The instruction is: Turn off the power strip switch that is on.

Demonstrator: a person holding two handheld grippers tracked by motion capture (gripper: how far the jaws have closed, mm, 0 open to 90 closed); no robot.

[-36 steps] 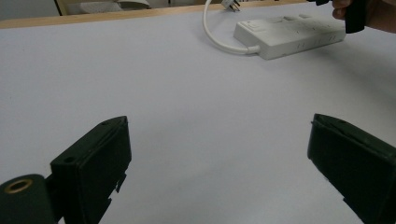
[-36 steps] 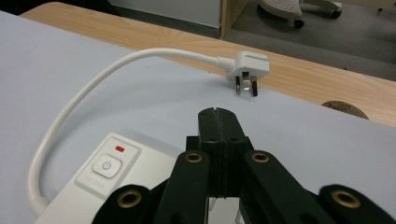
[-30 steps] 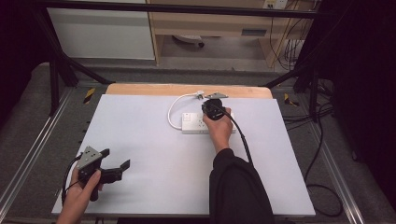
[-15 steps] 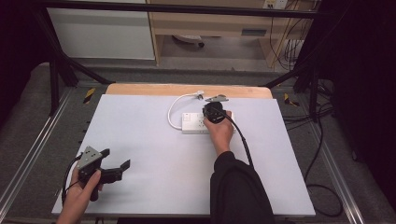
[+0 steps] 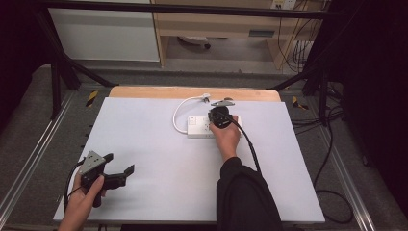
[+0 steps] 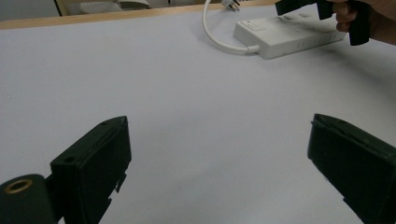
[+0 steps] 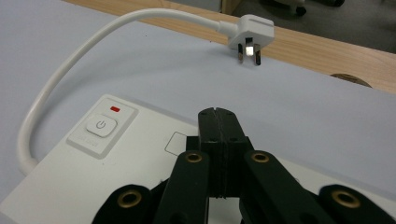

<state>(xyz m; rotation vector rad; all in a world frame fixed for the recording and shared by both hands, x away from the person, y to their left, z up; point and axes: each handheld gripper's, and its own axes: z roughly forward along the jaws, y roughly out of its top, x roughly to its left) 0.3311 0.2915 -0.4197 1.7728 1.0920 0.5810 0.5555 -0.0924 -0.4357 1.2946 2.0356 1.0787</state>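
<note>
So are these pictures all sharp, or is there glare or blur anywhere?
High view: evenly lit table, dark surroundings. Left gripper view: the near jaws look soft, and the power strip casts a faint shadow. Right gripper view: glare on the plug prongs, and the shut right hand-held gripper is slightly blurred.

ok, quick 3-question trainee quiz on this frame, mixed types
1. True or false: the right gripper has its jaws pressed together with nothing between them.
2. Where does the plug of the power strip lie? A) in a wall socket B) loose on the table, near its wooden edge C) between the left gripper's jaws
3. Fill in: the left gripper is ____, over bare table.

Key: 1 true; 2 B; 3 open
</note>
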